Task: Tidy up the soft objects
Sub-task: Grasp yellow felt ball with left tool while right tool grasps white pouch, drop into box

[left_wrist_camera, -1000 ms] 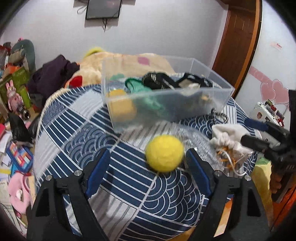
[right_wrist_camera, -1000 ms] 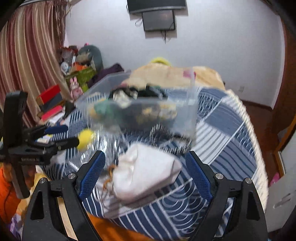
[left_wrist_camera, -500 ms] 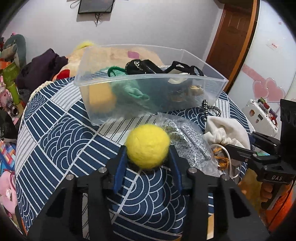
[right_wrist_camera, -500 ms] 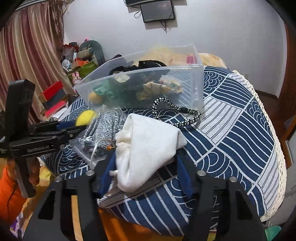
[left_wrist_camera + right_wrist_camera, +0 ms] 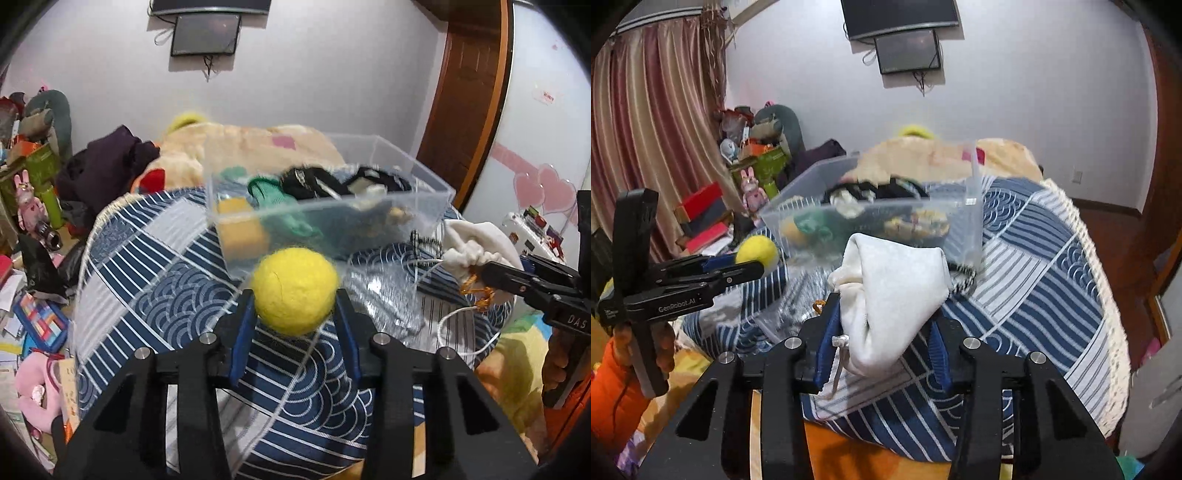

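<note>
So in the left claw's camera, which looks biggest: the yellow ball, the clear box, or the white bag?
Largest to smallest, as they look in the left wrist view:
1. Clear box
2. Yellow ball and white bag look about alike. The ball sits right in the left claw, near the camera, which makes it look bigger, so I won't rank them.

I hold a fuzzy yellow felt ball [image 5: 295,290] pinched between my left fingers, lifted above the blue patterned bedcover [image 5: 155,280], just in front of the clear plastic bin [image 5: 424,206]. My right fingers squeeze a crumpled white drawstring pouch [image 5: 894,291], its cord end dangling, near the bin's front wall. The bin sits mid-bed, holding green, black and orange soft items.
</note>
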